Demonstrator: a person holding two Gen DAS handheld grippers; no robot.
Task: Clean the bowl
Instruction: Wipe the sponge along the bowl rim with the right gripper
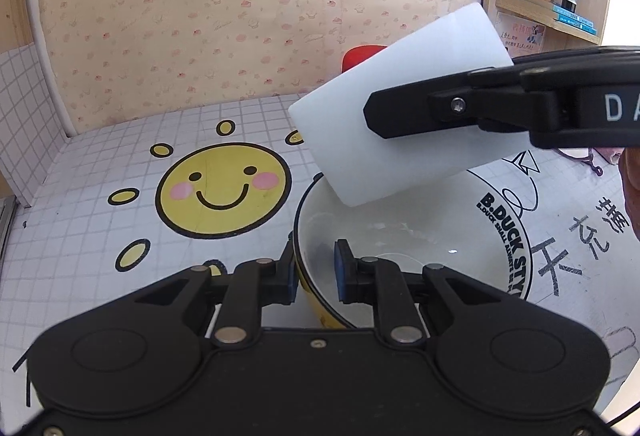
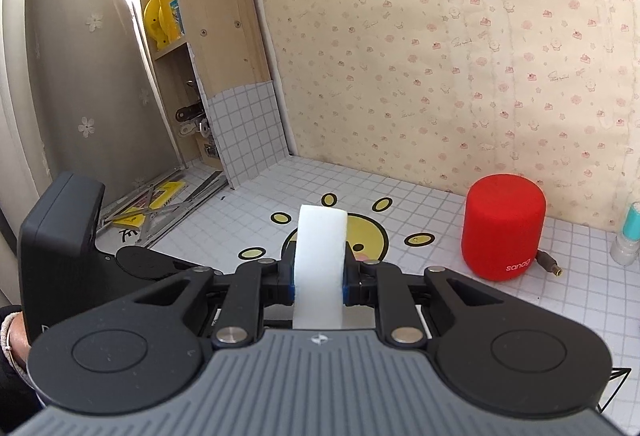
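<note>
white grid-tile tabletop (image 1: pixel 80 196) with sun print, pink wallpaper behind. left gripper (image 1: pixel 316 276) clamped on near rim of bowl (image 1: pixel 400 236), one finger inside, one outside. right gripper (image 2: pixel 319 278) pinches a white sponge block (image 2: pixel 320 256), held tilted just above the bowl's far rim. bowl: white inside, yellow outside, dark rim, wet sheen. open tabletop ahead-left of the fingers; red speaker (image 2: pixel 502 228) ahead-right by the wall.

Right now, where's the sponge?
The white sponge is clamped in the right gripper, held in the air over the far rim of the bowl, which the left gripper grips at its near rim.
</note>
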